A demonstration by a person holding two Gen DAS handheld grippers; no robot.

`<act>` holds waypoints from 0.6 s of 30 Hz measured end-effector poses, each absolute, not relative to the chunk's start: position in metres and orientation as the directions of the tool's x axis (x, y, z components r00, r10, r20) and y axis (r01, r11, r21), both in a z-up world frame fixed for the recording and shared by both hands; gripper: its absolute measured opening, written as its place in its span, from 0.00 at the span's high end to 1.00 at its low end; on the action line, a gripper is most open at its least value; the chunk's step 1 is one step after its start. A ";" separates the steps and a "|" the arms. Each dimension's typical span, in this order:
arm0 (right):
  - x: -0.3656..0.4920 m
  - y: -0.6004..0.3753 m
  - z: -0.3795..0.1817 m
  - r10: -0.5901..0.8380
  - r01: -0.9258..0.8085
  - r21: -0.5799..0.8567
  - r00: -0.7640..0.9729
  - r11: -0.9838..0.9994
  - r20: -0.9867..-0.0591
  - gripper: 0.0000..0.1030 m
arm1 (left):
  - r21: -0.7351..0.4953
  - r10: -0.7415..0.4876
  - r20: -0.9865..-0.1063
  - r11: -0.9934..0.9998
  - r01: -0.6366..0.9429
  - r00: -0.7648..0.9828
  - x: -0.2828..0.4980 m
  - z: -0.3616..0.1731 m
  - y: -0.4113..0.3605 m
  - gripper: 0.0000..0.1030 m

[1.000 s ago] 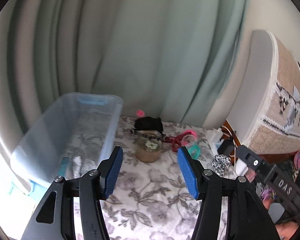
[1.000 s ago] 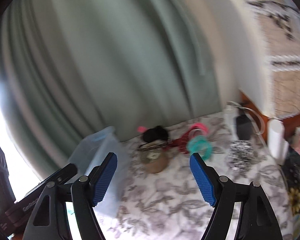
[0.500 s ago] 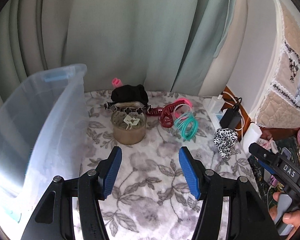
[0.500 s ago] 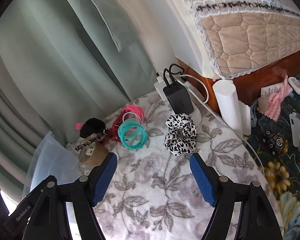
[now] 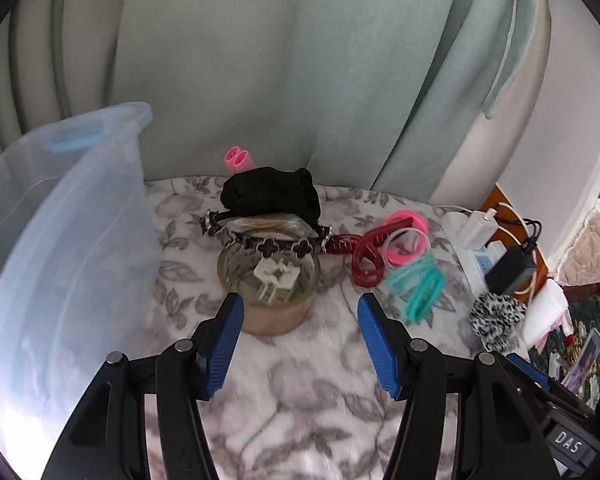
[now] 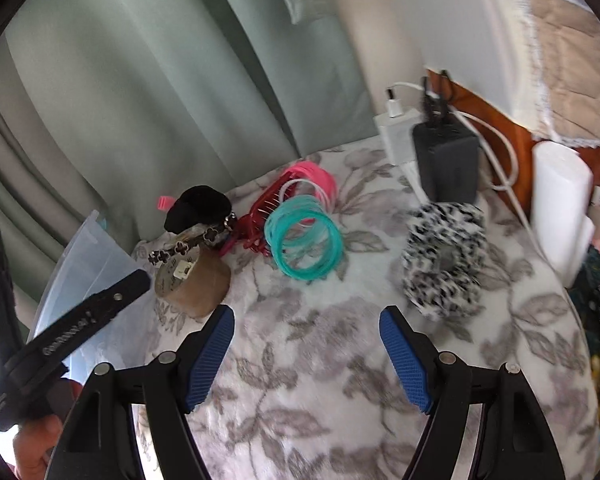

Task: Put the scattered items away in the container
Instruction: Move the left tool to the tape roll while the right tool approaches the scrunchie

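1. Left gripper [image 5: 300, 344] hanging open, empty, facing the tape roll [image 5: 270, 288] beside the clear bin [image 5: 60, 240].
2. Right gripper [image 6: 306, 354] gaping wide, empty, nearing the leopard scrunchie [image 6: 444, 256] near the bed's right edge.
3. Scrunchie likely soft, light; pinch across its band.

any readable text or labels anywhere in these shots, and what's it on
"DAS": white letters on the right hand-held gripper's black body, at the left wrist view's lower right corner.
Embossed lettering on the left hand-held gripper's black side bar, right wrist view: too blurred to read.
Nothing else legible.
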State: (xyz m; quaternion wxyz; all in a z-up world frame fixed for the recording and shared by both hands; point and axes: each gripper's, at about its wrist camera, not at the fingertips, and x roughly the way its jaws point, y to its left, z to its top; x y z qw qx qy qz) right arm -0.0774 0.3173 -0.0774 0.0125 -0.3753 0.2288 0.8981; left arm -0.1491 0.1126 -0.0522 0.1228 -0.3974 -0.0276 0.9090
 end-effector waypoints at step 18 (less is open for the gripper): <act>-0.137 0.317 -0.105 -0.199 -0.179 0.435 -0.696 -0.882 -0.690 0.24 | -0.103 0.154 -0.726 -0.988 -0.115 -0.670 -0.178 -0.089 0.102 0.41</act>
